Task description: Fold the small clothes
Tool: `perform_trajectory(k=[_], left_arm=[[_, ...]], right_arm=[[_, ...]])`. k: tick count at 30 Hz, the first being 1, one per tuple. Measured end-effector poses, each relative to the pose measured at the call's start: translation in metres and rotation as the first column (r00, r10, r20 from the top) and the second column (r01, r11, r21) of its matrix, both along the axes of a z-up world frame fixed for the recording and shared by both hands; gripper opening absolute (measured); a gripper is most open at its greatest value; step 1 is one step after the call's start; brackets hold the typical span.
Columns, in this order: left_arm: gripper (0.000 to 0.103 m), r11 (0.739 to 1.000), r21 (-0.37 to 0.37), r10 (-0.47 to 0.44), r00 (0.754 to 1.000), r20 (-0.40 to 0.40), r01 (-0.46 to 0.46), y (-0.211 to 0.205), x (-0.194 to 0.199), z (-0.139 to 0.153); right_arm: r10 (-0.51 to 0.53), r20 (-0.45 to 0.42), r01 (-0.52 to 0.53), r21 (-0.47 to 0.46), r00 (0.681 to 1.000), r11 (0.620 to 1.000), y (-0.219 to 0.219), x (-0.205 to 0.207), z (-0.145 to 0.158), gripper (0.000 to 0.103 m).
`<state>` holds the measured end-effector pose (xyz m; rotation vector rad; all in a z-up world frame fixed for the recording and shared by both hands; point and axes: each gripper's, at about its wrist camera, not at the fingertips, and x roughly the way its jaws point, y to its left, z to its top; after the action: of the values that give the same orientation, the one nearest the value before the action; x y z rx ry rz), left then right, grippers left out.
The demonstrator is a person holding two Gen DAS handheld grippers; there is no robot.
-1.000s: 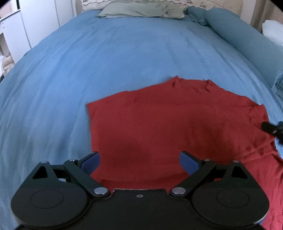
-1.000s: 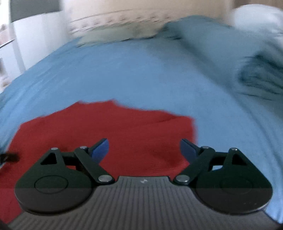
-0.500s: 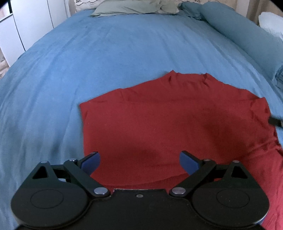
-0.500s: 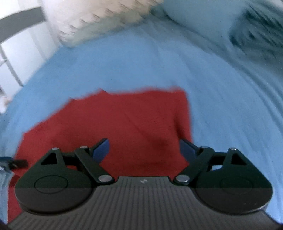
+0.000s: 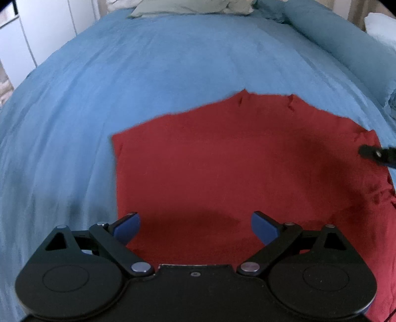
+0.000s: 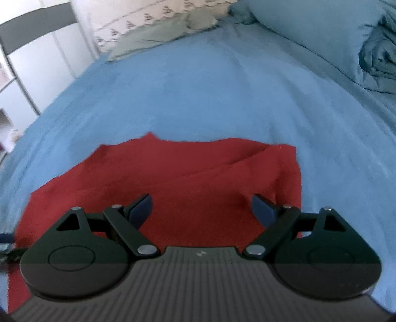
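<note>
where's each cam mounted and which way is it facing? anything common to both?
Left wrist: on the left gripper, looking forward along its open fingers over the red garment toward the pillows; the right gripper's tip shows at the right edge.
Right wrist: on the right gripper, open, over the garment's right part, facing the head of the bed.
Shared: the red garment, blue bedsheet and pillows.

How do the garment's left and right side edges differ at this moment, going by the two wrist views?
The left edge of the red garment lies flat and straight on the blue bedcover; the right edge carries a diagonal crease and a raised ridge. Both lie unfolded, and both the left gripper and right gripper hang above with jaws open, empty.
</note>
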<state>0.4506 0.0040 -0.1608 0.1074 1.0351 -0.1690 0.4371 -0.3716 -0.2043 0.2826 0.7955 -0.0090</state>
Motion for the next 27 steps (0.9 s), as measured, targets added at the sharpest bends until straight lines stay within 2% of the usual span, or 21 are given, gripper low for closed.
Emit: perform_trajectory(k=[3, 5, 7, 12, 17, 20, 24, 27], left_arm=[[0.099, 1.000, 0.003, 0.018, 0.999, -0.033, -0.018, 0.004, -0.012, -0.006], [0.098, 1.000, 0.014, 0.021, 0.999, -0.046, -0.021, 0.007, -0.020, -0.010], [0.098, 0.999, 0.024, 0.022, 0.998, -0.053, -0.021, 0.011, -0.028, -0.011], [0.099, 0.999, 0.042, 0.016, 1.000, -0.022, -0.016, 0.024, -0.051, 0.013], [0.099, 0.999, 0.021, 0.045, 0.999, 0.030, -0.045, 0.043, -0.089, 0.060], [0.099, 0.999, 0.031, 0.040, 0.998, 0.041, -0.041, 0.057, -0.120, 0.080], [0.099, 1.000, 0.012, 0.028, 0.999, -0.023, -0.028, 0.078, -0.164, 0.089], [0.099, 1.000, -0.010, 0.027, 0.994, -0.103, -0.028, 0.090, -0.196, 0.083]], right_arm=[[0.024, -0.064, -0.024, 0.004, 0.998, 1.000, 0.000, -0.022, -0.007, 0.103], [0.005, -0.076, -0.005, -0.001, 0.997, 1.000, -0.005, -0.033, -0.012, 0.103], [-0.012, -0.080, 0.013, 0.001, 0.997, 1.000, -0.004, -0.039, -0.003, 0.103], [-0.013, 0.017, 0.013, 0.036, 1.000, 0.999, 0.000, -0.056, 0.043, 0.103], [0.002, 0.107, -0.001, -0.009, 0.994, 1.000, 0.011, -0.108, 0.106, 0.103], [0.016, 0.106, -0.014, -0.019, 0.994, 1.000, 0.016, -0.145, 0.137, 0.103], [0.004, 0.065, -0.004, -0.001, 0.998, 1.000, 0.019, -0.196, 0.160, 0.103], [-0.009, -0.009, 0.009, -0.015, 1.000, 1.000, 0.018, -0.238, 0.157, 0.103]])
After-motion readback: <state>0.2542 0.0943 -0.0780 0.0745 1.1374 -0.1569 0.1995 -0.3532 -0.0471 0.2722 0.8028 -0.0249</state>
